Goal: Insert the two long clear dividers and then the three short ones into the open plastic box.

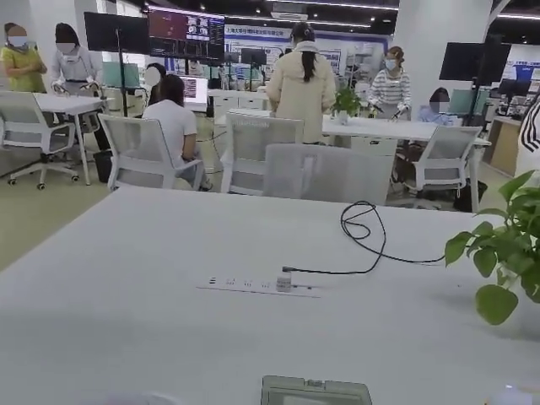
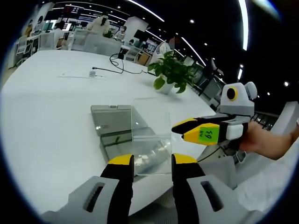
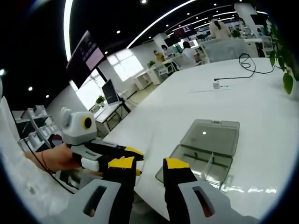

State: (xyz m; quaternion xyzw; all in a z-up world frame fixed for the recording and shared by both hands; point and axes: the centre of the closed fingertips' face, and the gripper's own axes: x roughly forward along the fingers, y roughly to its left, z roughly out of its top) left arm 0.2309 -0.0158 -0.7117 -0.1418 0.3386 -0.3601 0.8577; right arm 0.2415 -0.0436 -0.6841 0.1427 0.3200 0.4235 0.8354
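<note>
A clear rectangular plastic divider (image 2: 150, 135) is pinched edgewise in the jaws of the left gripper (image 2: 153, 161), over the open clear plastic box (image 2: 108, 140) near the edge of the white worktop (image 2: 56, 107). The right gripper (image 3: 149, 163) is held alongside, jaws spread. The divider should be squared to the box walls before it is lowered.

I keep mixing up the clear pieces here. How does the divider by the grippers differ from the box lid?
The divider is raised on edge, facing the camera; the lid lies flat on the table. The divider is clear, the box showing through it; the lid looks smoky grey. Both are thin, rectangular plastic.
</note>
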